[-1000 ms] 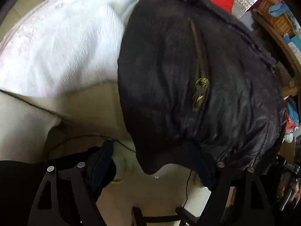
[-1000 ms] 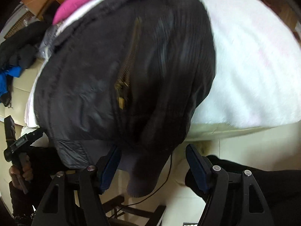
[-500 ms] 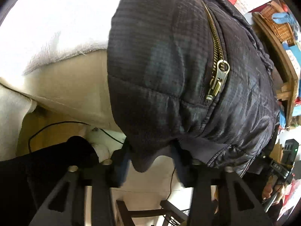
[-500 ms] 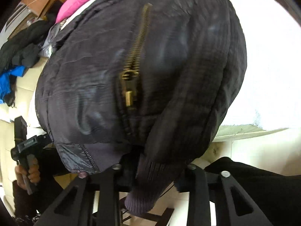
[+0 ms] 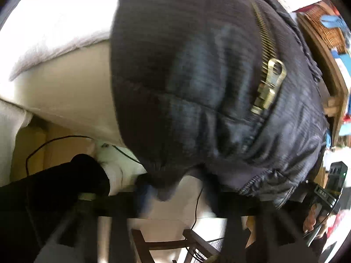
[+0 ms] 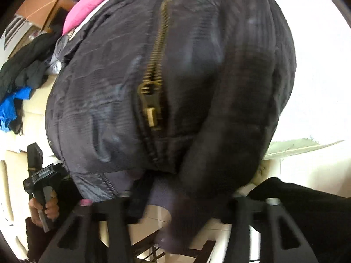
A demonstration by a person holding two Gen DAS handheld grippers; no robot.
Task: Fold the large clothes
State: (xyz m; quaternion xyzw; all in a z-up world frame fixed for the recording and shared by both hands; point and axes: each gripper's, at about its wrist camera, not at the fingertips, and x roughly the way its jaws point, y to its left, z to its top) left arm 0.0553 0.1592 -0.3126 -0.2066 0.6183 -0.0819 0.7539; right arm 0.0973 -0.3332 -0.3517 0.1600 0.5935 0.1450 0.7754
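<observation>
— Quilted black fabric, ribbed at the cuffs: the jacket (image 5: 197,83) hangs over the white-covered bed (image 5: 54,26) edge, brass zipper (image 5: 268,83) showing.

— The left hand-held gripper (image 5: 175,195) pinches its hem; the right hand-held gripper (image 6: 177,199) clamps its cuff. Only the left view shows a wicker basket (image 5: 324,26), contents unclear.

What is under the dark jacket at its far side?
The dark jacket lies on a white blanket over a beige cushion. What is beneath its middle is covered.
</observation>
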